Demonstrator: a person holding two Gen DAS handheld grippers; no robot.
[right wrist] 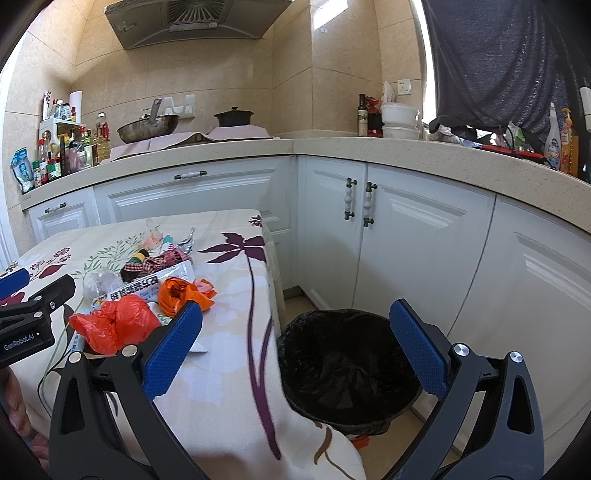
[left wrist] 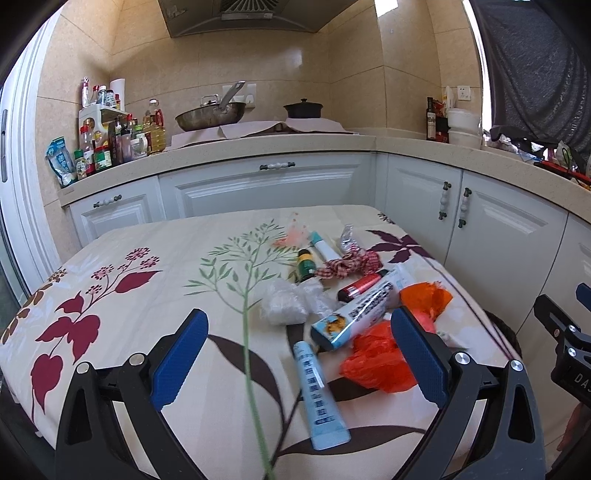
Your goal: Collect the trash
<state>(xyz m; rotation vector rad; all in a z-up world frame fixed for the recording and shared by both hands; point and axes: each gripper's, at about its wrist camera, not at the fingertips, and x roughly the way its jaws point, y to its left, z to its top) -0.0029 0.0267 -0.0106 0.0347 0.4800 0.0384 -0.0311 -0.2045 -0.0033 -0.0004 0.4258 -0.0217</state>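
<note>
hovering both tongs, left tongs (left wrist: pixel 299 354) and right tongs (right wrist: pixel 295 350), spread wide and empty | trash pile (left wrist: pixel 351 295) heaped on bench (left wrist: pixel 129 266) near its right edge, bin (right wrist: pixel 347 365) on floor beside | risk: i snag the thin red bag (left wrist: pixel 376 362) (it drags neighbours off)

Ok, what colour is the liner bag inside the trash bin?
Black. The liner bag inside the trash bin shows best in the right wrist view.

Beige tiled walls (left wrist: pixel 258 55) rise behind a speckled L-shaped counter (left wrist: pixel 280 144) over white cabinets (right wrist: pixel 417 240); range hood (right wrist: pixel 195 22) far above.
</note>
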